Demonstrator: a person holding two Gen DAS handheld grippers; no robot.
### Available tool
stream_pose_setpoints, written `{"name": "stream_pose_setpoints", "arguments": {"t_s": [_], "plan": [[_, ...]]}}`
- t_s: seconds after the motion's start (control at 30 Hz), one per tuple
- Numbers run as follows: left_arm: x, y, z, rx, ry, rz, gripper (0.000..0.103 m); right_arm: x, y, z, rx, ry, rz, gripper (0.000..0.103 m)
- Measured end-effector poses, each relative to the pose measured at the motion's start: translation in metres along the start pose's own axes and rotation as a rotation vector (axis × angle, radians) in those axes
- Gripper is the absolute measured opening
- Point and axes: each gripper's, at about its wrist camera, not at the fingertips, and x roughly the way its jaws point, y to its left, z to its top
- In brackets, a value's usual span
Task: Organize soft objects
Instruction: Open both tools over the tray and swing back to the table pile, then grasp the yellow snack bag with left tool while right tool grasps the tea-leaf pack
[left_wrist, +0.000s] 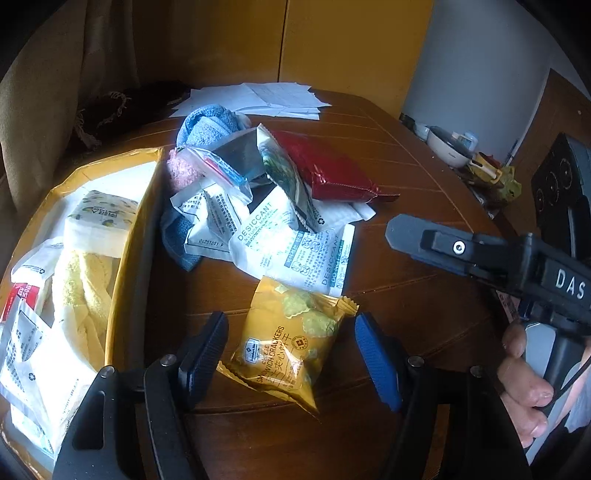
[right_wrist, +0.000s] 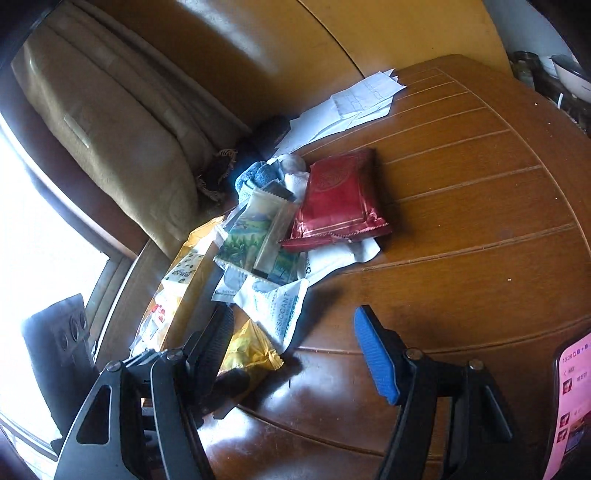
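Crinkly yellow cracker packet (left_wrist: 291, 343), lower centre, between wide-open left gripper (left_wrist: 291, 354) fingers; light, slippery, crushable, best pinched mid-body.

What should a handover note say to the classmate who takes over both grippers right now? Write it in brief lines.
Left gripper: open, fingers on either side of the yellow cracker packet, not closed on it.
Right gripper: open, empty, over bare table.
Done: tissue pack, yellow cloth and several sachets lie in the yellow box.
Left: cracker packet, desiccant sachets, red packet, green packet, blue cloth are on the table.
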Motion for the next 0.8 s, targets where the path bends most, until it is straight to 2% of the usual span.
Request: {"name": "stream_pose_setpoints", "arguments": {"t_s": [0.1, 0.17, 0.23, 0.4, 0.57, 0.67, 0.73, 0.8], "plan": [[0.002, 0.003, -0.001, -0.017, 0.007, 0.004, 0.060, 0.003, -0.002, 0.005, 0.018, 0.009, 0.013, 0.067], [-0.001, 0.005, -0.003, -0.026, -0.003, -0.003, 0.057, 0.006, 0.000, 0.008, 0.018, 0.011, 0.018, 0.067], [-0.004, 0.004, -0.005, -0.017, -0.010, -0.003, 0.049, 0.008, 0.003, 0.010, 0.021, 0.005, 0.026, 0.067], [-0.016, 0.015, -0.008, -0.057, -0.017, -0.083, 0.048, 0.015, 0.017, 0.015, 0.000, 0.011, 0.042, 0.067], [-0.040, 0.040, -0.010, -0.145, -0.078, -0.160, 0.048, 0.028, 0.029, 0.031, 0.024, 0.034, 0.081, 0.067], [-0.055, 0.054, -0.013, -0.192, -0.117, -0.174, 0.048, 0.047, 0.037, 0.042, 0.023, 0.087, 0.104, 0.067], [-0.062, 0.062, -0.013, -0.203, -0.139, -0.167, 0.048, 0.063, 0.038, 0.046, 0.050, 0.133, 0.072, 0.067], [-0.067, 0.069, -0.014, -0.219, -0.155, -0.175, 0.048, 0.070, 0.039, 0.047, 0.065, 0.135, 0.017, 0.067]]}}
